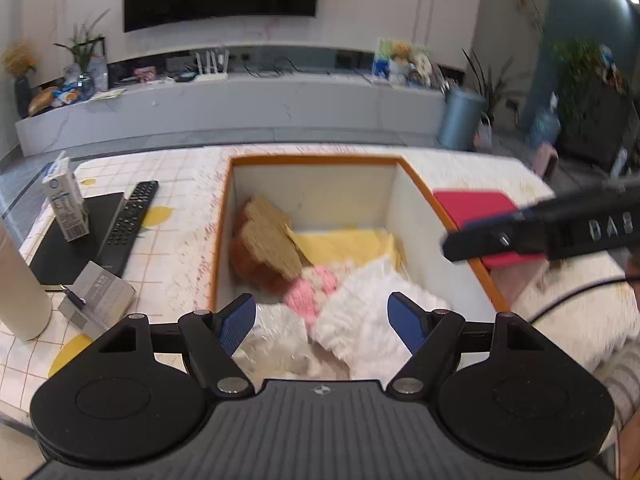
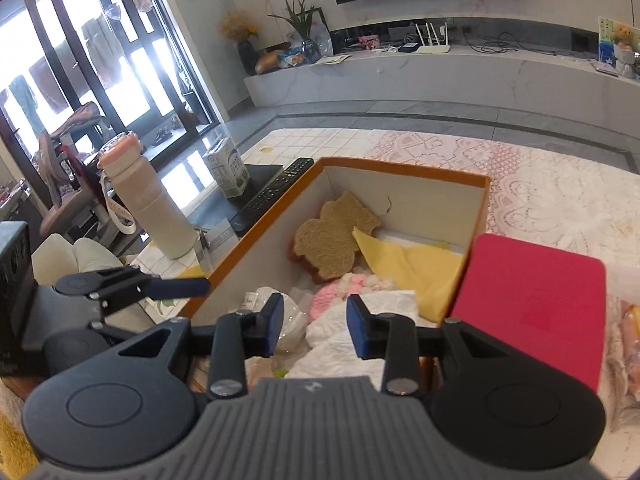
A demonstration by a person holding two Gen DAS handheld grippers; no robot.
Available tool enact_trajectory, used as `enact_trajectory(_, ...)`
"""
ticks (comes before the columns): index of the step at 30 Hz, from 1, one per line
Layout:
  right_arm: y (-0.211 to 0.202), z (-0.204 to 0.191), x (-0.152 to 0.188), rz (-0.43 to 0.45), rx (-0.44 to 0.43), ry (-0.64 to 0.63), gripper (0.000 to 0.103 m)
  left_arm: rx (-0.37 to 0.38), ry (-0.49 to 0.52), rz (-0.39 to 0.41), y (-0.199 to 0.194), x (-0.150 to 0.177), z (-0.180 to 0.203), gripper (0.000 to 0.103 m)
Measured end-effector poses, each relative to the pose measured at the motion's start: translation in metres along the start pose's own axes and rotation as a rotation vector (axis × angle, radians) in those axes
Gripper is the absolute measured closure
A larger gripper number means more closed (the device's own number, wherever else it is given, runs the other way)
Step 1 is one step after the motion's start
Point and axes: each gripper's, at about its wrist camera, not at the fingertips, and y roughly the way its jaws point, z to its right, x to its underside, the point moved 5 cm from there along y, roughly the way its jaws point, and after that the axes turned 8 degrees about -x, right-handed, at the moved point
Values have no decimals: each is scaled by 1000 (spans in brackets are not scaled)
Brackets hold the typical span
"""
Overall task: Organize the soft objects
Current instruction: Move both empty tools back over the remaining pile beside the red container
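Left wrist: box (image 1: 420,216) lengthwise away.

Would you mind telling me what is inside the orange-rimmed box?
Inside the box lie a brown sponge, yellow cloth, pink fluffy thing, white cloth and crinkled plastic. They hide most of the bottom.

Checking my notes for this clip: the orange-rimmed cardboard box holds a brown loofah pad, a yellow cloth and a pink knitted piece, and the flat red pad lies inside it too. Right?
Not quite. The flat red pad lies outside the orange-rimmed cardboard box, against its wall, as the right wrist view shows. The brown loofah pad, yellow cloth and pink knitted piece are inside.
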Motion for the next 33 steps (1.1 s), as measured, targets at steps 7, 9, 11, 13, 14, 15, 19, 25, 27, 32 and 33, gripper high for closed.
enact_trajectory(7,12,-1,23,-194,53,-91,58,-24,-118,21,4,-8,-23,15)
enact_trajectory(9,23,-4,32,-260,66,-131,59,-23,-132,9,7,-9,-25,15)
enact_trajectory(11,35,-4,38,-309,74,-154,59,-24,-132,7,8,-8,-26,15)
enact_trajectory(13,49,-4,41,-351,72,-165,59,-37,-129,23,6,-9,-25,15)
enact_trajectory(14,57,-3,43,-373,71,-172,61,-49,-128,38,5,-9,-25,15)
enact_trajectory(15,65,-3,43,-391,63,-178,62,-56,-126,48,4,-9,-25,15)
enact_trajectory(19,84,-8,39,-457,93,-236,56,-50,-137,50,5,-10,-27,15)
enact_trajectory(25,90,-6,34,-496,124,-256,53,-55,-126,36,8,-8,-25,15)
enact_trajectory(27,83,-8,34,-468,110,-251,52,-49,-127,36,9,-7,-25,15)
enact_trajectory(32,59,-18,30,-392,65,-244,31,-28,-103,58,6,-8,-17,15)
enact_trajectory(33,53,-21,28,-381,68,-250,31,-30,-100,61,5,-8,-16,15)
